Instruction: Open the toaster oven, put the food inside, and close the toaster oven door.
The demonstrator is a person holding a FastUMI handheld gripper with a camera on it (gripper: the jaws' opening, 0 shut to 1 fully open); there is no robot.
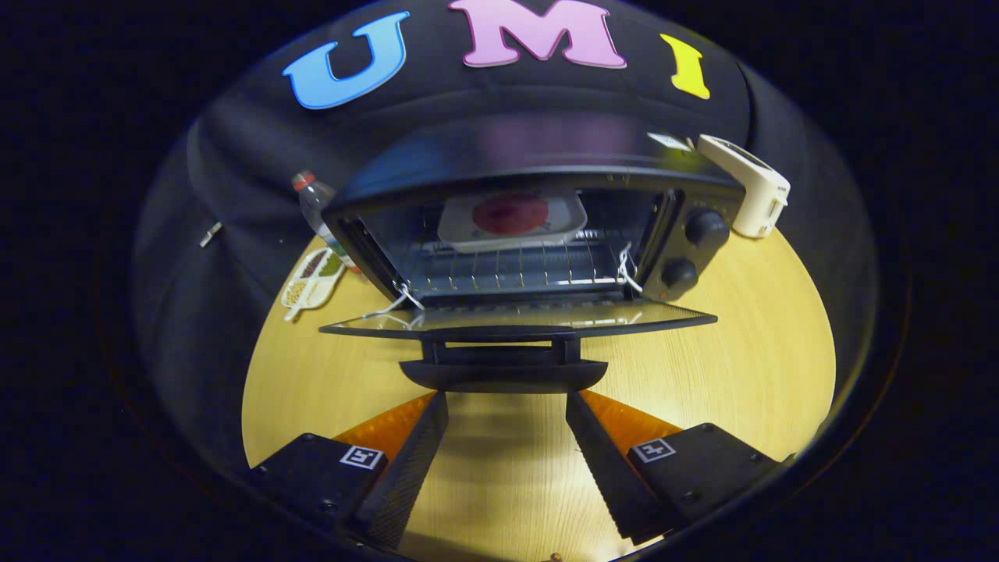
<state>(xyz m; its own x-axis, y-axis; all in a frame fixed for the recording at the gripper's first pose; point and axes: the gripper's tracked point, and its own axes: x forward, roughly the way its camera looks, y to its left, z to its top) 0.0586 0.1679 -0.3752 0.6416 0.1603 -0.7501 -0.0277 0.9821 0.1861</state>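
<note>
Just ahead of the spread, empty gripper (507,406), the black toaster oven (531,218) is sitting on the pale wooden table (741,375) with its glass door (515,318) lying folded down flat. Beyond the door, a white tray carrying a round red piece of food (511,217) is resting on the wire rack (515,269) inside. A clear plastic bottle (312,203) is standing left of the oven, and a cream slot toaster (749,187) right of it.

The gripper (507,406) hangs spread and empty just short of the toaster oven's (538,211) lowered door (515,318); a plate of food (511,218) sits on the rack inside.
</note>
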